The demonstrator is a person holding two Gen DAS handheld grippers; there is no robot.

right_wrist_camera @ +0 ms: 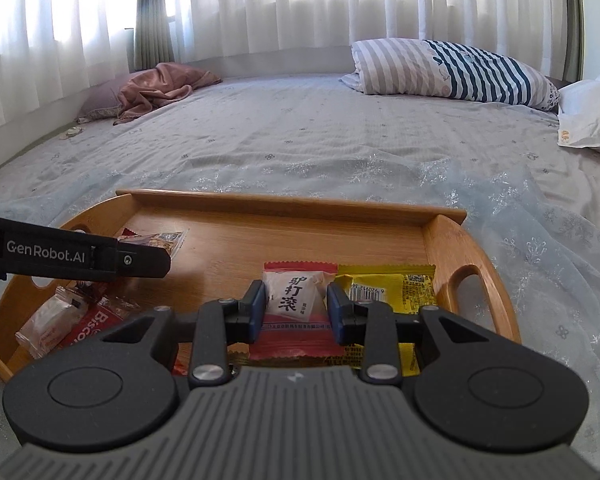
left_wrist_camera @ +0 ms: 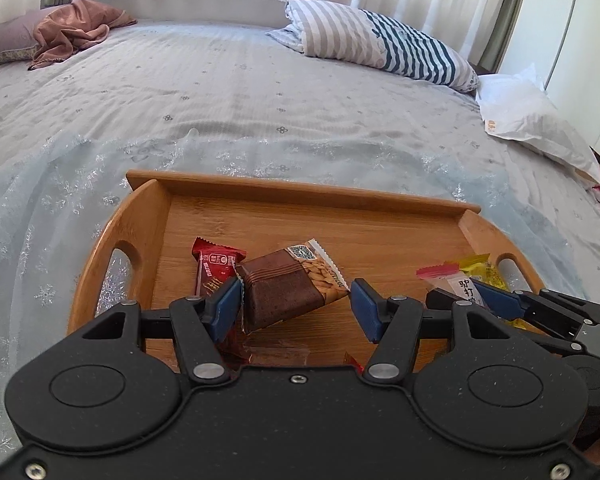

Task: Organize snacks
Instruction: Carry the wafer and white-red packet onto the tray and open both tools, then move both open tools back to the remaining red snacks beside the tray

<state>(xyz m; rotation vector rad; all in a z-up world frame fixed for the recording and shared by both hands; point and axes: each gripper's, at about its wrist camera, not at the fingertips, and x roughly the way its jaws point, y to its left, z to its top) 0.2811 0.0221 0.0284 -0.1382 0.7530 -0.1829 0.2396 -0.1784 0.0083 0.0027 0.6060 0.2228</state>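
A wooden tray [left_wrist_camera: 300, 192] lies on the bed. My left gripper [left_wrist_camera: 296, 308] hangs over the tray's left half, shut on a brown cake snack [left_wrist_camera: 284, 292] that is tilted between its blue pads. A red packet [left_wrist_camera: 214, 264] lies behind the snack. My right gripper [right_wrist_camera: 296, 308] is shut on a white-and-red packet [right_wrist_camera: 294, 296] with black characters, low over the tray's right half [right_wrist_camera: 432, 216]. A yellow packet [right_wrist_camera: 384, 284] lies beneath and beside it. In the left wrist view the right gripper [left_wrist_camera: 466, 296] shows at the right with its packet. In the right wrist view the left gripper [right_wrist_camera: 156, 260] shows from the side.
Red biscuit packets [right_wrist_camera: 96, 320] and a clear wrapped snack [right_wrist_camera: 48, 324] lie in the tray's near left corner. The bed cover [left_wrist_camera: 260, 100] spreads around the tray. A striped pillow [left_wrist_camera: 380, 40], a pink blanket [left_wrist_camera: 76, 28] and a white bag [left_wrist_camera: 528, 120] lie farther back.
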